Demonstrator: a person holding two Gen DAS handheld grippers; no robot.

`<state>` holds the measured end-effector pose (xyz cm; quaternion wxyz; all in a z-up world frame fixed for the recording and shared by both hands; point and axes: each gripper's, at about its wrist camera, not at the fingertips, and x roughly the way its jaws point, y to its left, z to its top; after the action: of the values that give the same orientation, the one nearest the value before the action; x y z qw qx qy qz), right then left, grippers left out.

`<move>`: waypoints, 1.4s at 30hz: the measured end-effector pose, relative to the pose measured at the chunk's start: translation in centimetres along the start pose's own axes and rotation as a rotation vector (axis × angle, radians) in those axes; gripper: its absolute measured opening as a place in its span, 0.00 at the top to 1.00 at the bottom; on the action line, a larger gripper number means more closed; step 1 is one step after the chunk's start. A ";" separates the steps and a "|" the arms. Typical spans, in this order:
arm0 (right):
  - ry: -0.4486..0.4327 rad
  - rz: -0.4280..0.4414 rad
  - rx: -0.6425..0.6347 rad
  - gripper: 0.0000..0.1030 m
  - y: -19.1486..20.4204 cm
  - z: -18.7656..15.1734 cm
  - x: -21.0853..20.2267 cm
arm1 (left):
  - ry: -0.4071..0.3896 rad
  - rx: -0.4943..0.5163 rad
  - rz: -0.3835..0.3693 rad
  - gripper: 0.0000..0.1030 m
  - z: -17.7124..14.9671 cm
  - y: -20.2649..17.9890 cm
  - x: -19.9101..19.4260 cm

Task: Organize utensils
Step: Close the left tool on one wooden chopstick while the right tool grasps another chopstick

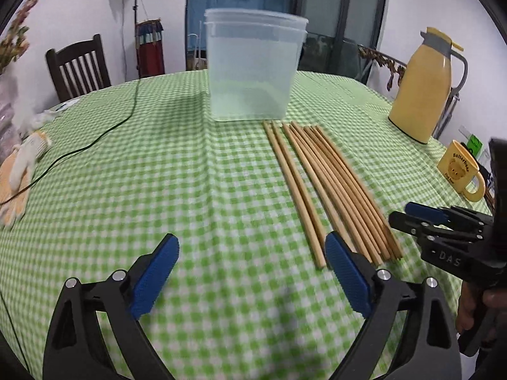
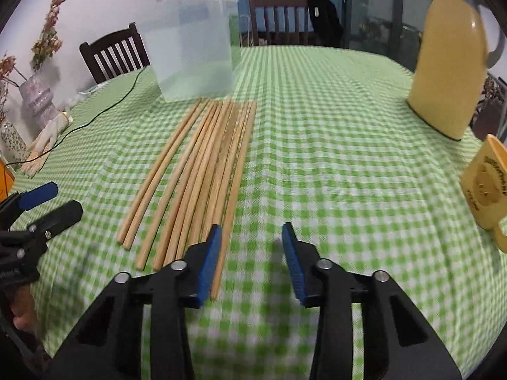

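Observation:
Several wooden chopsticks [image 1: 329, 186] lie side by side on the green checked tablecloth [image 1: 190, 174], their far tips close to a clear plastic container [image 1: 253, 66] that stands upright. My left gripper [image 1: 252, 250] is open and empty, just left of the chopsticks' near ends. My right gripper [image 2: 250, 237] is open and empty, over the cloth at the chopsticks' [image 2: 202, 171] near ends, its left finger over the rightmost ones. The container also shows in the right wrist view [image 2: 193, 50]. Each gripper shows in the other's view: the right [image 1: 408, 213], the left [image 2: 61, 198].
A yellow thermos jug [image 1: 426, 85] and a yellow bear mug [image 1: 461, 169] stand at the right. A black cable [image 1: 95, 139] and pale gloves [image 1: 22, 171] lie at the left. Dark wooden chairs [image 1: 77, 63] stand around the table; vases with dried flowers [image 2: 35, 98] are left.

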<state>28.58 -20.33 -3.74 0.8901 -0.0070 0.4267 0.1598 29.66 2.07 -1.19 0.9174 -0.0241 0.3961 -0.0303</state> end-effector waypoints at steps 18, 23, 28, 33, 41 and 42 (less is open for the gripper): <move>-0.005 -0.043 -0.064 0.87 -0.8 -0.8 0.1 | 0.099 0.109 0.075 0.31 0.7 -3.1 3.7; -0.010 -0.052 -0.087 0.87 -1.1 -1.3 -0.4 | 0.120 0.136 0.072 0.34 -0.1 -4.2 3.3; -0.031 -0.049 -0.136 0.87 -0.9 -2.4 -1.2 | 0.143 0.129 0.040 0.48 -0.4 -5.1 3.3; -0.058 -0.022 -0.155 0.87 -1.1 -3.8 -2.2 | 0.132 0.145 0.045 0.96 -1.0 -5.2 2.5; -0.091 -0.001 -0.173 0.86 -1.5 -4.9 -3.0 | 0.152 0.102 0.019 0.96 -3.0 -4.3 0.2; -0.098 0.007 -0.165 0.86 -1.7 -5.1 -3.0 | 0.141 0.093 0.011 0.94 -3.3 -4.3 -0.1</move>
<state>23.43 -23.51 -4.87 0.9058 -0.0711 0.3679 0.1977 27.04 -2.24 -3.13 0.8875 0.0227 0.4579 -0.0452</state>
